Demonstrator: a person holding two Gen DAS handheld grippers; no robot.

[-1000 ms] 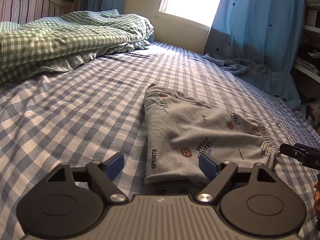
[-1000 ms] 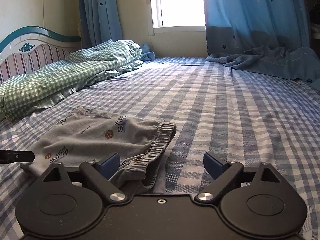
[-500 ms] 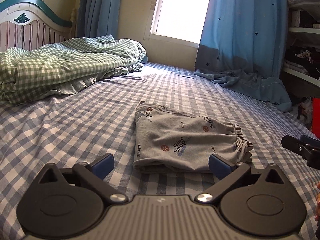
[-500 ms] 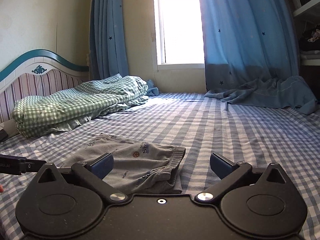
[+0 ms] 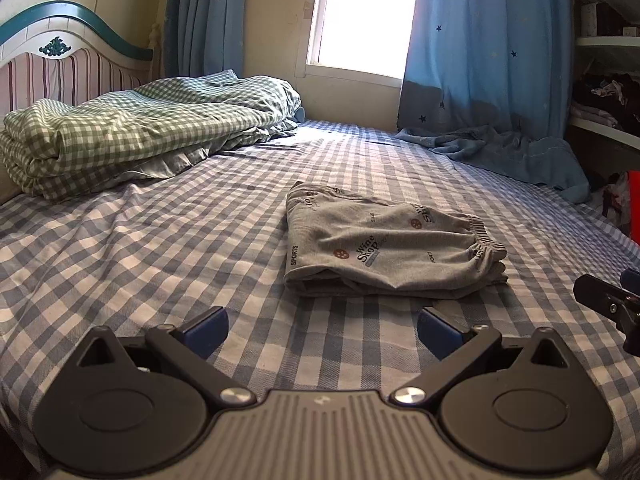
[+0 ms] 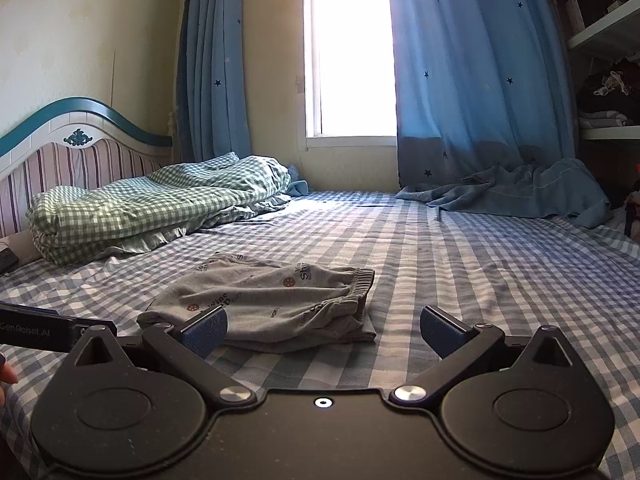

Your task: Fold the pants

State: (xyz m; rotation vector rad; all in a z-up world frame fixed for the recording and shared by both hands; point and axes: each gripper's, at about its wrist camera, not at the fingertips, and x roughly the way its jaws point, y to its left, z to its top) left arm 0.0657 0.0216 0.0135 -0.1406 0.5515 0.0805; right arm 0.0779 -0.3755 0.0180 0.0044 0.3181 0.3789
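Observation:
Grey printed pants (image 5: 384, 246) lie folded into a compact rectangle on the blue checked bed (image 5: 160, 248), elastic waistband to the right. My left gripper (image 5: 322, 330) hovers just short of the bundle's near edge, jaws wide open and empty. In the right wrist view the same pants (image 6: 272, 304) rest ahead and left of my right gripper (image 6: 324, 330), which is open too, nothing between its blue pads. The right gripper's tip shows at the edge of the left view (image 5: 608, 304); the left gripper's body appears at the left of the right view (image 6: 40, 330).
A folded green checked duvet (image 5: 132, 128) lies by the striped headboard (image 5: 60, 68) at the left. A blue curtain (image 5: 480, 80) drapes onto the bed's far right corner. Shelves with clothes (image 5: 604, 100) stand at the right. A fingertip (image 6: 6, 372) shows at the left edge.
Both grippers have pulled back from the pants and tilted up, so the folded bundle sits farther away in both views. The left jaws spread a little wider. The pants stayed put.

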